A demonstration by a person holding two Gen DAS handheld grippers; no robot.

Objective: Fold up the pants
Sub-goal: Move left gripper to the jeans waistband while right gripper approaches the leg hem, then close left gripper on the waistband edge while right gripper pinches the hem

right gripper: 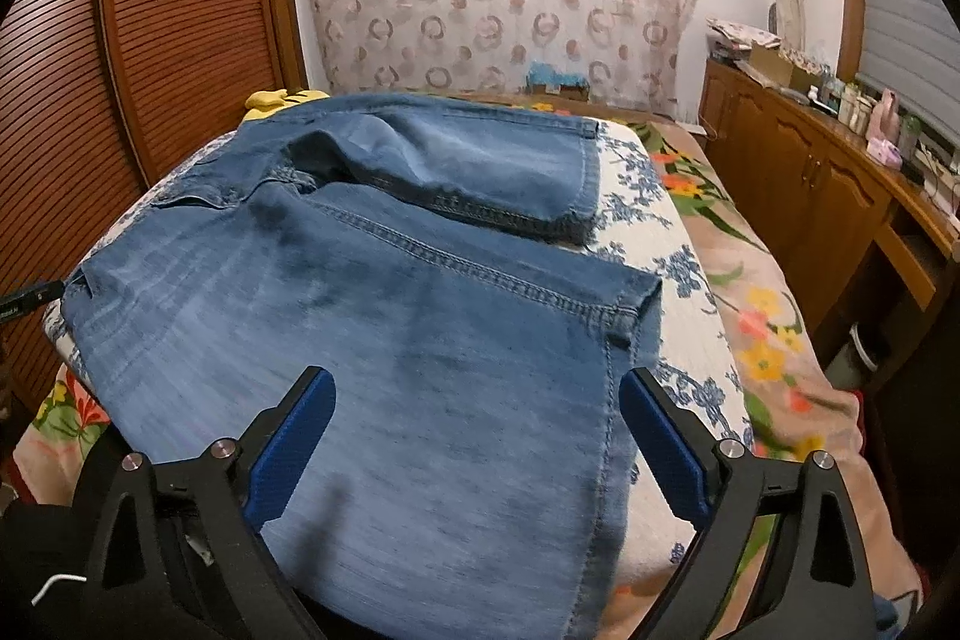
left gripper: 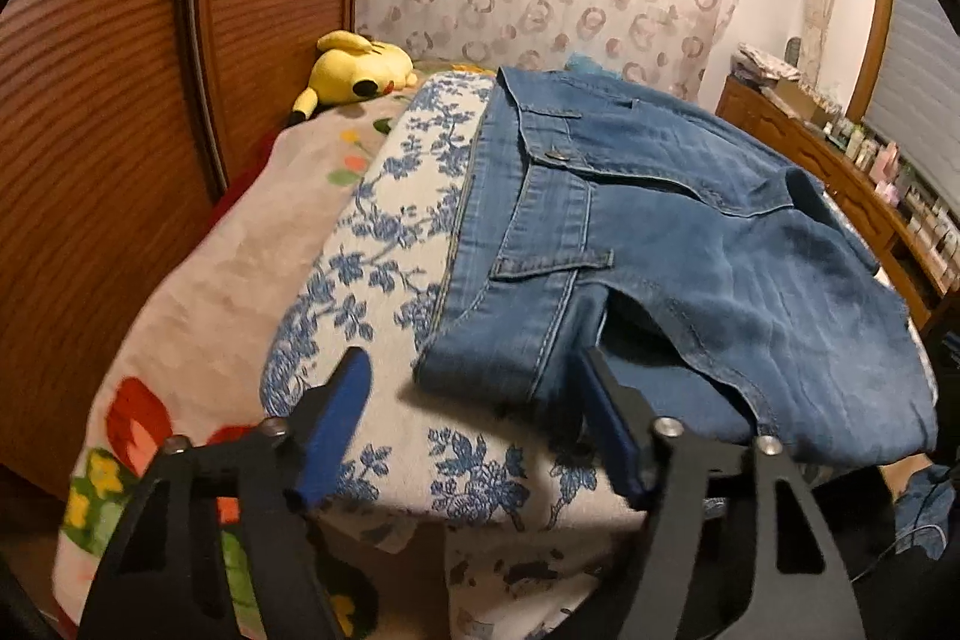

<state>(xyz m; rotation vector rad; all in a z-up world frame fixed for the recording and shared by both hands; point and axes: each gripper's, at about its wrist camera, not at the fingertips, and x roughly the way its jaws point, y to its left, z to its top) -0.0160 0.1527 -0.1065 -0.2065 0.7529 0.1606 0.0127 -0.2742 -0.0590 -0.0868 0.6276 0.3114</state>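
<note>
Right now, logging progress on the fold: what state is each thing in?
jeans: spread flat on the bed, legs apart, not yet folded
left gripper: open, at the waistband corner, gripping nothing
right gripper: open, jaws straddling the near leg
plush toy: lying by the wardrobe

Blue denim pants, spread flat, legs side by side

Jeans near end cut off below right wrist frame; plush mostly hidden behind them; dresser bottles too small to identify
</note>
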